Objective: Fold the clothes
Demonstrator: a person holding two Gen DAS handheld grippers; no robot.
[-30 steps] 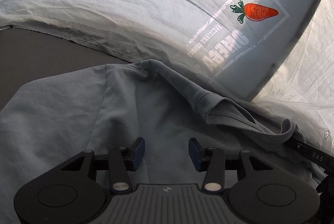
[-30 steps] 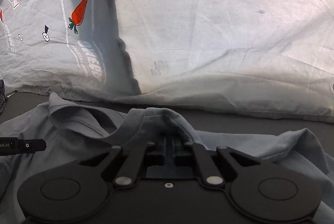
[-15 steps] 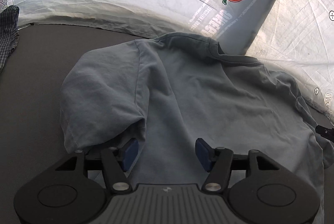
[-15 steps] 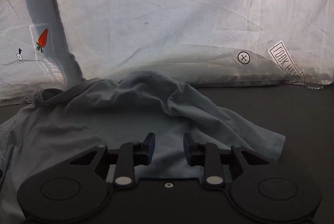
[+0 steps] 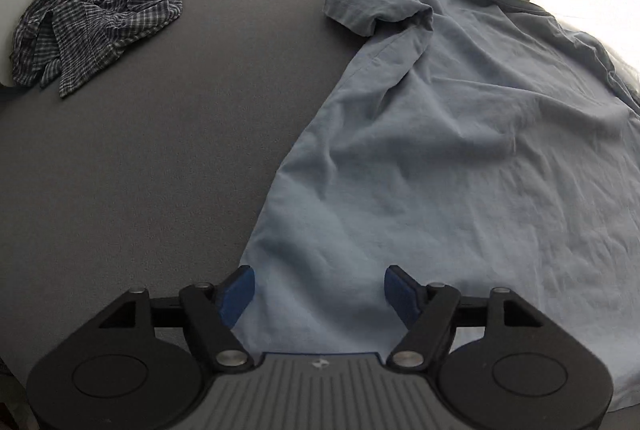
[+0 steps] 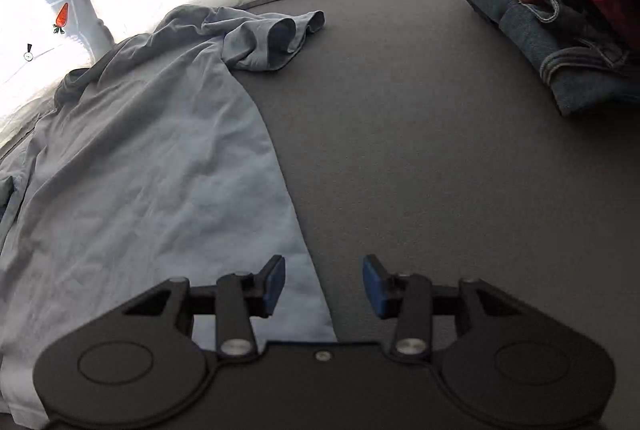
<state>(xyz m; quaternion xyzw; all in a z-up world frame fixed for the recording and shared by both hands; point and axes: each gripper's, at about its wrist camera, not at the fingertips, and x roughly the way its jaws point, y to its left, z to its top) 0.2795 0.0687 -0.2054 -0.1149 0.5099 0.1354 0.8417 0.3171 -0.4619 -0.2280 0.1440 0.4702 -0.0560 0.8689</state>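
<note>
Blue-grey t-shirt [image 5: 460, 149] spread flat, sleeves bunched | left claw [image 5: 319, 289] spread | right claw [image 6: 324, 282] spread

A dark grey table [image 5: 160, 149] bears a blue T-shirt [image 5: 460, 149], checked shirt [image 5: 96, 9] and folded jeans [image 6: 540, 29].

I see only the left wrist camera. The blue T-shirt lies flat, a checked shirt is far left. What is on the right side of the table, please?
Observer: A stack of folded clothes, with jeans at the bottom, sits at the far right.
Operator: Is the right gripper holding the shirt?
Observer: No. The right gripper is open, above the T-shirt at its right edge near the hem.
Operator: And the right sleeve?
Observer: The right sleeve is bunched up, not flat.
</note>
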